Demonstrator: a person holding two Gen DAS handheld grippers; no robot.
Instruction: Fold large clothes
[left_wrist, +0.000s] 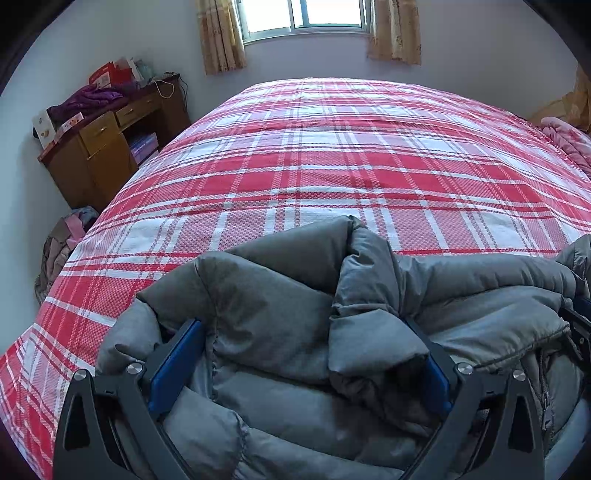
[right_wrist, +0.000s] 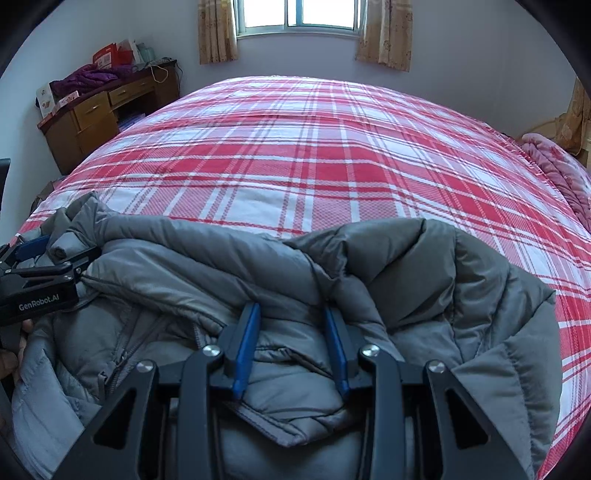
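Note:
A grey puffer jacket (left_wrist: 288, 280) lies bunched at the near edge of a bed with a red and white plaid cover (left_wrist: 332, 166). My left gripper (left_wrist: 301, 321) has its jaws wide apart, and its blue pads press on a thick fold of the jacket. From the right wrist view it appears at the left edge as the left gripper (right_wrist: 48, 253), with a roll of fabric between its fingers. My right gripper (right_wrist: 290, 308) holds a narrower stance, shut on a fold of the jacket (right_wrist: 406, 280) near the zip. Fabric covers both grippers' fingertips.
A wooden desk (left_wrist: 103, 147) piled with purple clothing and boxes stands left of the bed. A heap of clothes (left_wrist: 59, 251) lies on the floor beside it. A pink blanket (right_wrist: 554, 166) sits at the bed's right edge. A curtained window (left_wrist: 303, 18) is at the back.

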